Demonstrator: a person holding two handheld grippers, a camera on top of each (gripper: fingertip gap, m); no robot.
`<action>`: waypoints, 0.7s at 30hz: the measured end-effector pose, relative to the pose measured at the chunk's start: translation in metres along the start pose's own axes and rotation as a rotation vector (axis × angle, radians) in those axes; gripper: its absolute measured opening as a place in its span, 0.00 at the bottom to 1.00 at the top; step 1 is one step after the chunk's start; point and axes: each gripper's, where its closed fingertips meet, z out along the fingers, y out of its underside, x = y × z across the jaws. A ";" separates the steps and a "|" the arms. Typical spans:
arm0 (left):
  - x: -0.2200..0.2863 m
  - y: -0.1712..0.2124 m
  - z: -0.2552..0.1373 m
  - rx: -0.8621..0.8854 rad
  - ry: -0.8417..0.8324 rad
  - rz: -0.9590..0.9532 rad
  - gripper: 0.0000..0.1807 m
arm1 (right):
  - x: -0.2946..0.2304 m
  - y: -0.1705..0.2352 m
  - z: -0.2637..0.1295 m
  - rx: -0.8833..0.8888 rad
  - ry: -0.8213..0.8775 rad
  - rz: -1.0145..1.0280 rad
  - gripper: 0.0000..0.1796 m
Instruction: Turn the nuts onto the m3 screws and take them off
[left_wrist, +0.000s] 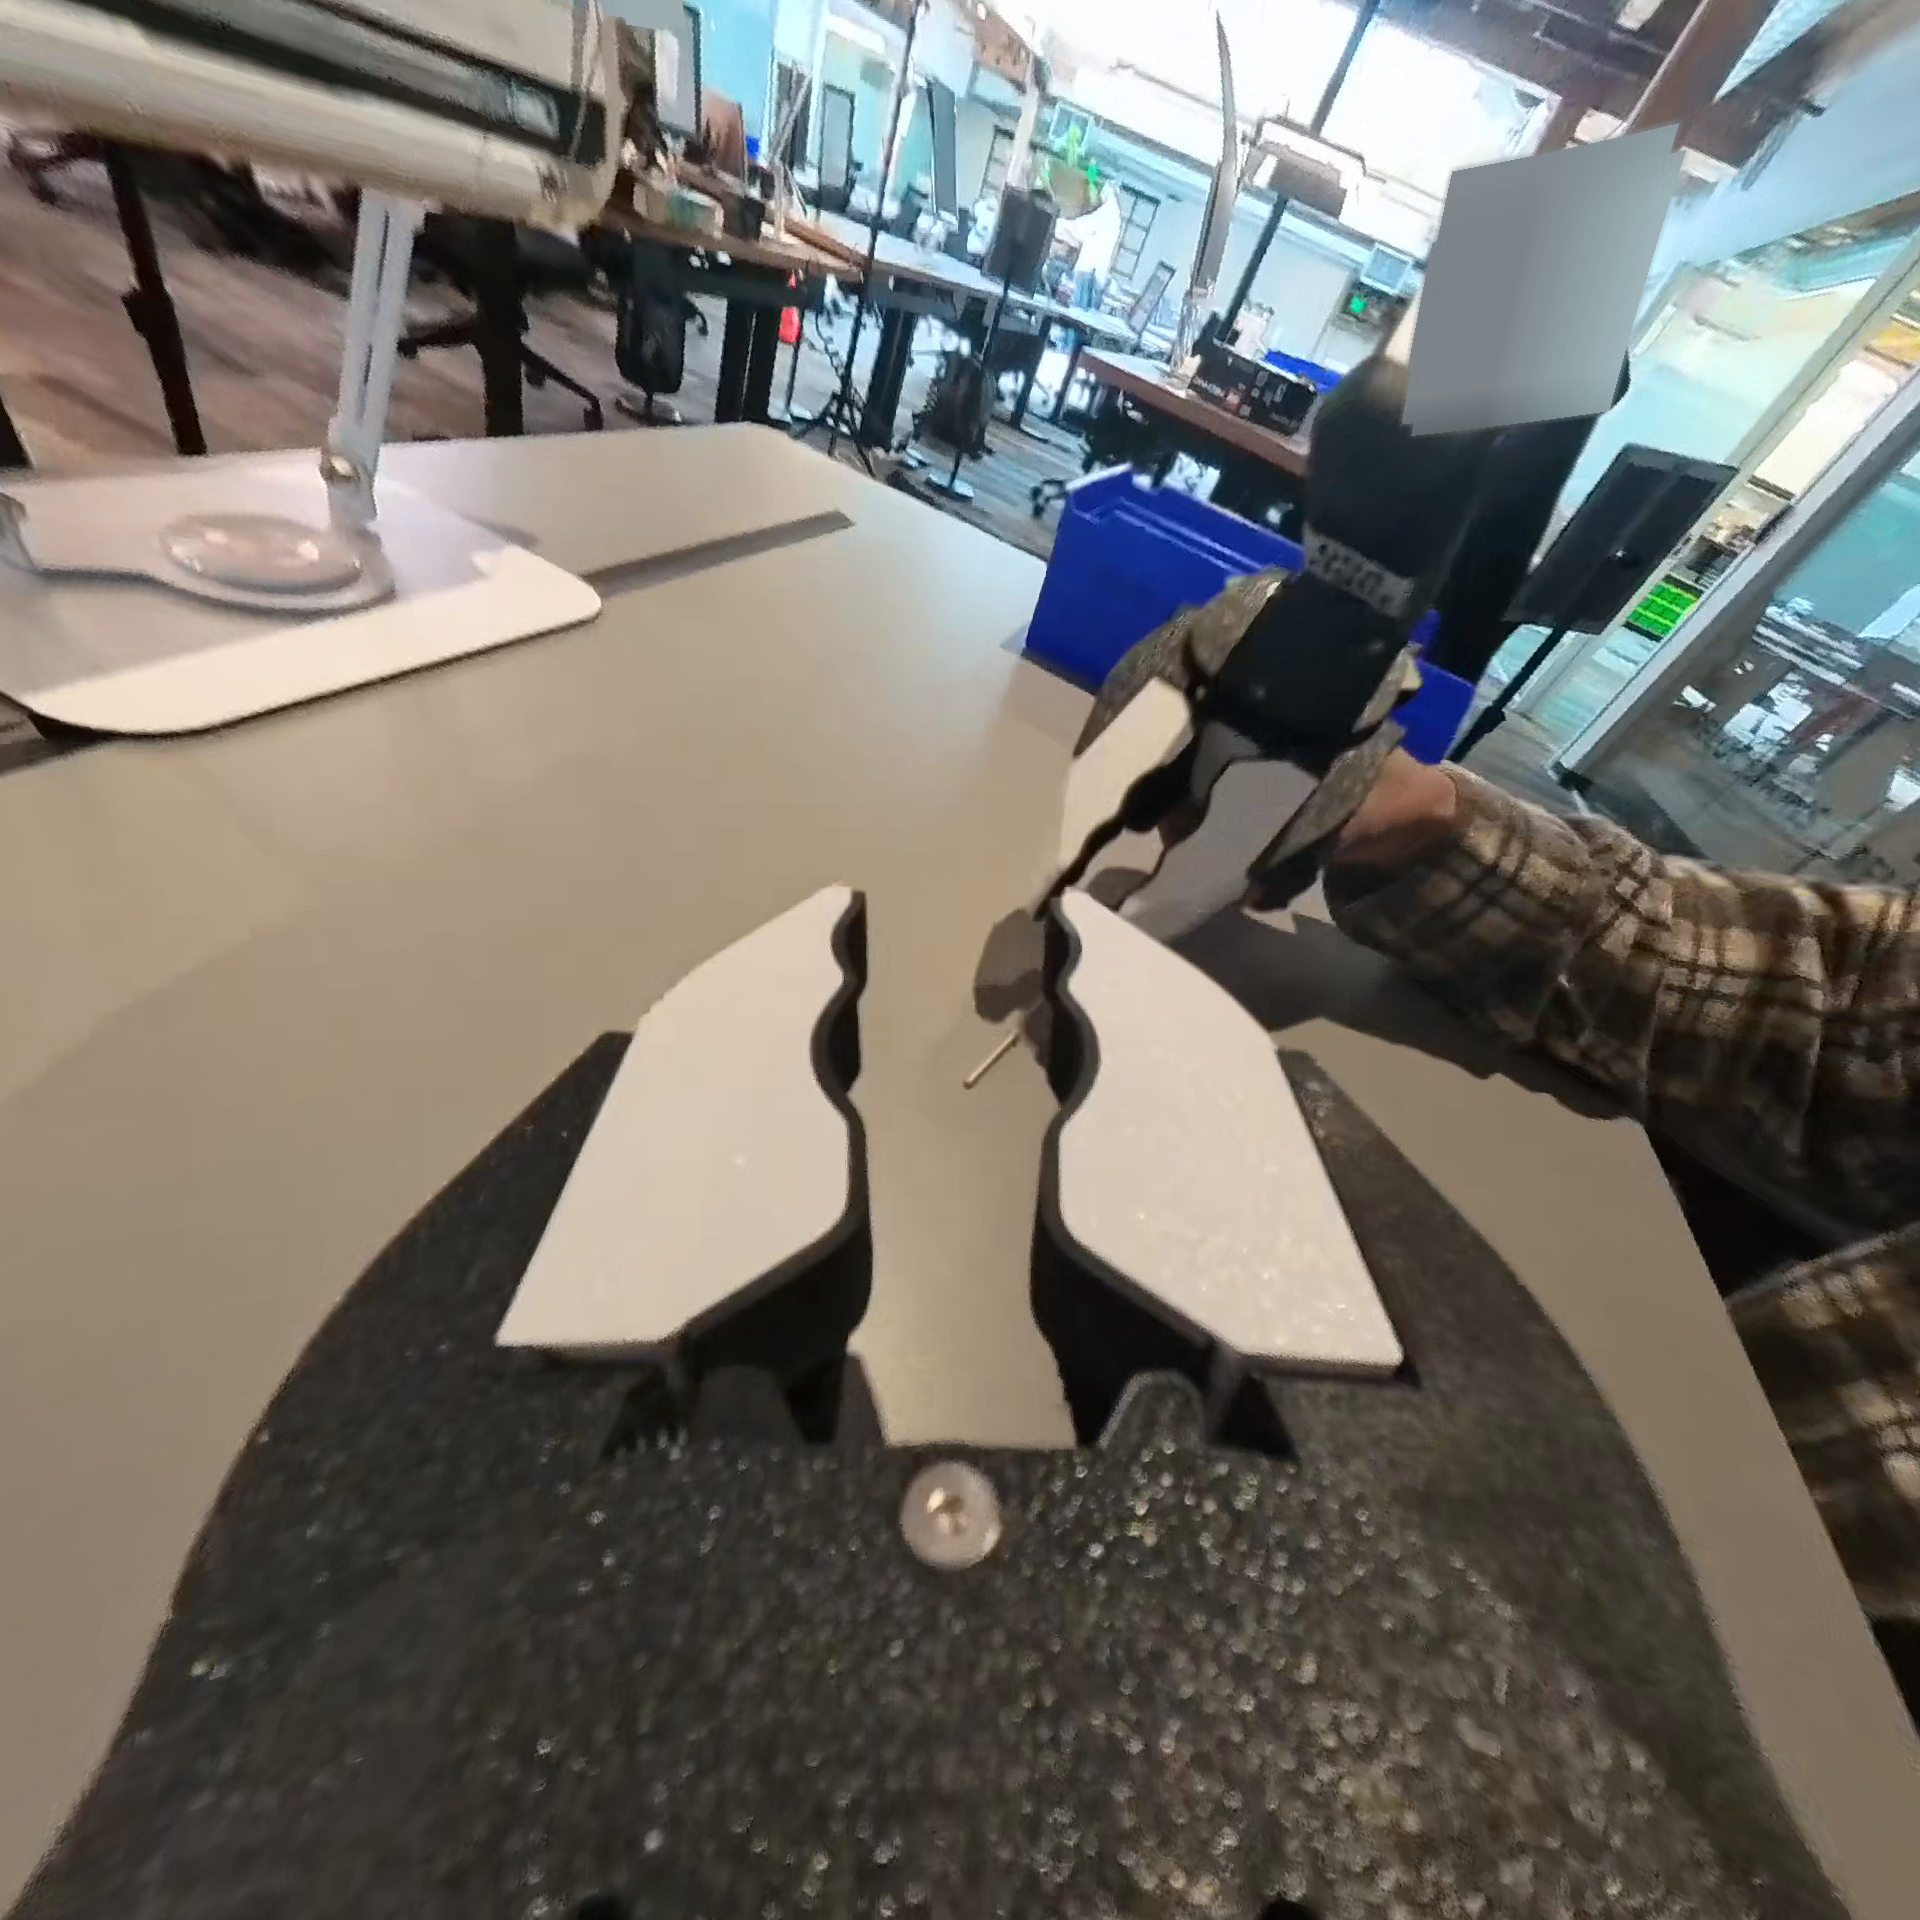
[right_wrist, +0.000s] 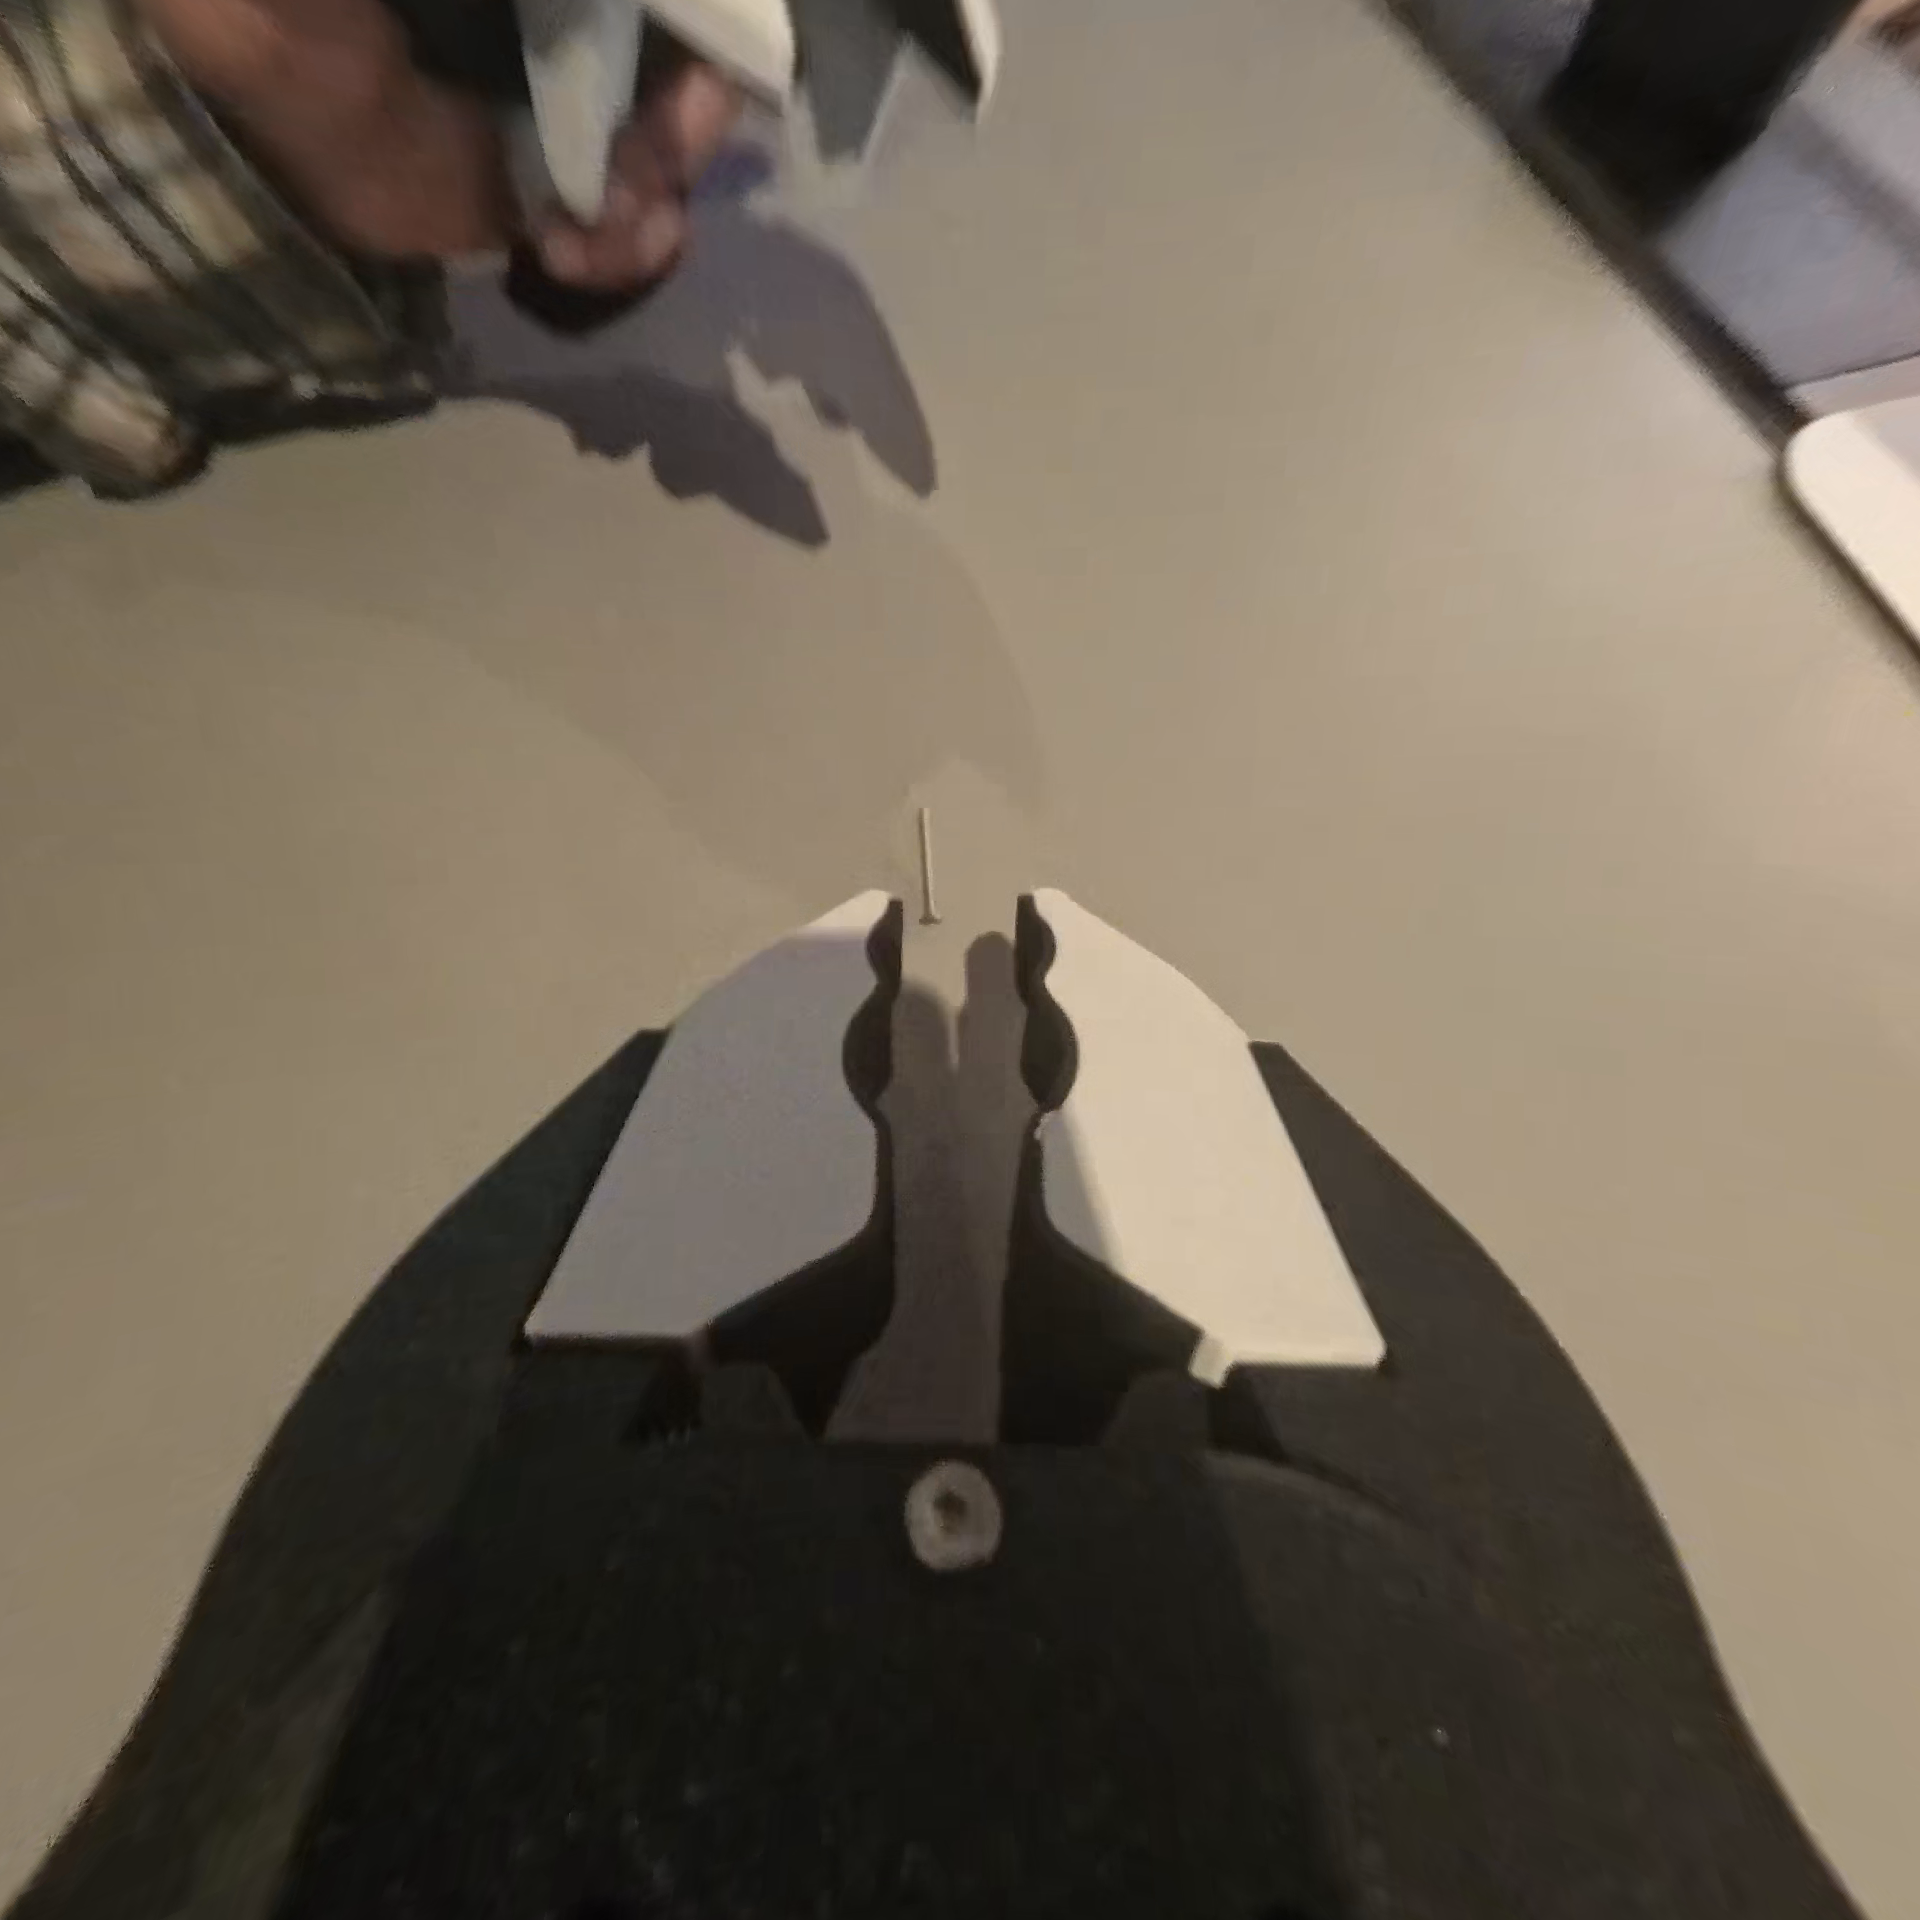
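Observation:
A thin metal screw (left_wrist: 994, 1057) lies flat on the grey table (left_wrist: 520, 883). In the left wrist view it shows between the fingers of my open, empty left gripper (left_wrist: 958, 914), which is above it. My right gripper (left_wrist: 1081, 883) comes in from the right, tips down near the table just beyond the screw. In the right wrist view the screw (right_wrist: 926, 868) lies just past the tips of my open right gripper (right_wrist: 956, 906), nearer its left finger. The left gripper's fingers (right_wrist: 748, 62) show blurred at the top. I see no nut.
A white flat stand base (left_wrist: 260, 623) with a post sits at the table's far left; its corner also shows in the right wrist view (right_wrist: 1860, 520). A blue bin (left_wrist: 1143, 561) stands beyond the table's far edge. A plaid sleeve (left_wrist: 1662, 987) rests along the right side. Spacing between my two grippers at the tips: around 12 cm. It is some 6 cm from my right tips to the screw (right_wrist: 926, 868). Look for it in the left wrist view (left_wrist: 988, 1070) too.

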 end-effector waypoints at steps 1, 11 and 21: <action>0.001 -0.003 -0.001 0.017 -0.005 0.015 0.18 | -0.001 0.003 0.007 -0.059 -0.017 -0.016 0.11; -0.003 -0.006 -0.007 0.045 -0.058 0.035 0.16 | -0.001 0.024 0.039 -0.470 -0.131 -0.056 0.09; 0.001 -0.013 -0.010 0.073 -0.049 0.023 0.16 | -0.007 0.025 0.040 -0.518 -0.082 -0.100 0.01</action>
